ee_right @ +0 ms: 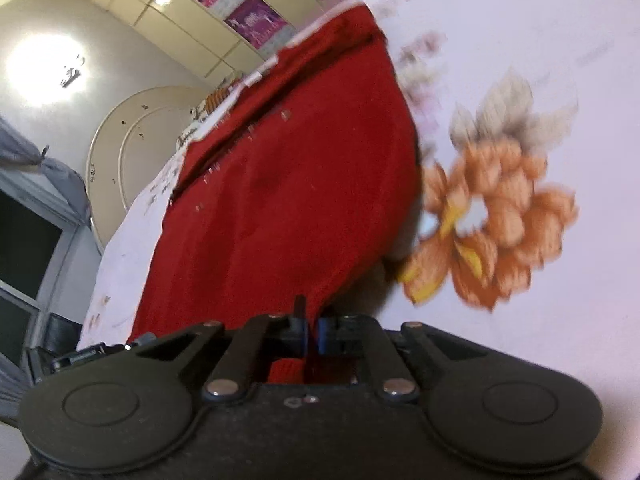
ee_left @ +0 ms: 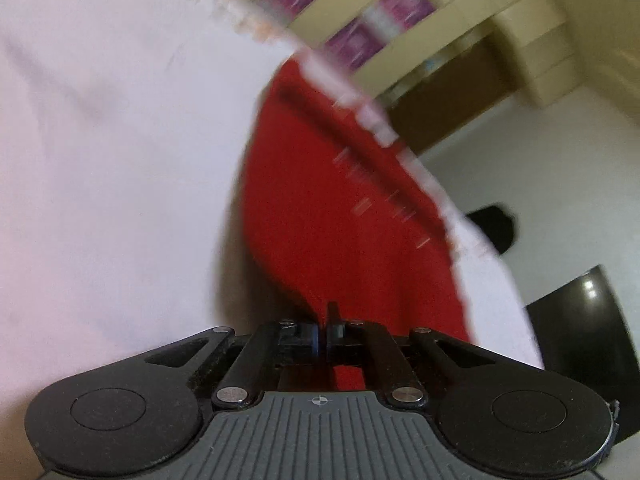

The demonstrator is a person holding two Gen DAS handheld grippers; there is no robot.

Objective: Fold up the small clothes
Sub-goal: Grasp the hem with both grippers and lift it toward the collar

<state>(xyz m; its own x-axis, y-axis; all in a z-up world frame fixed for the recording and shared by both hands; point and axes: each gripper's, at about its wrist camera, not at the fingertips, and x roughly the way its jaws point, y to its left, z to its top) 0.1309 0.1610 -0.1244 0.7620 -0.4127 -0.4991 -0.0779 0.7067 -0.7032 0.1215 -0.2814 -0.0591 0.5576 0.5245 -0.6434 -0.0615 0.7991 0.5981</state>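
Note:
A red garment lies on a white bedsheet and stretches away from me; it also shows in the right wrist view. My left gripper is shut on the garment's near edge, with red cloth pinched between the jaws. My right gripper is shut on another part of the near edge, lifting it slightly off the sheet. Small shiny specks dot the garment. Both views are motion-blurred.
The sheet has a large orange flower print. Cream cupboards with purple panels stand beyond the bed. A dark object sits at the right past the bed edge. A window is at the left.

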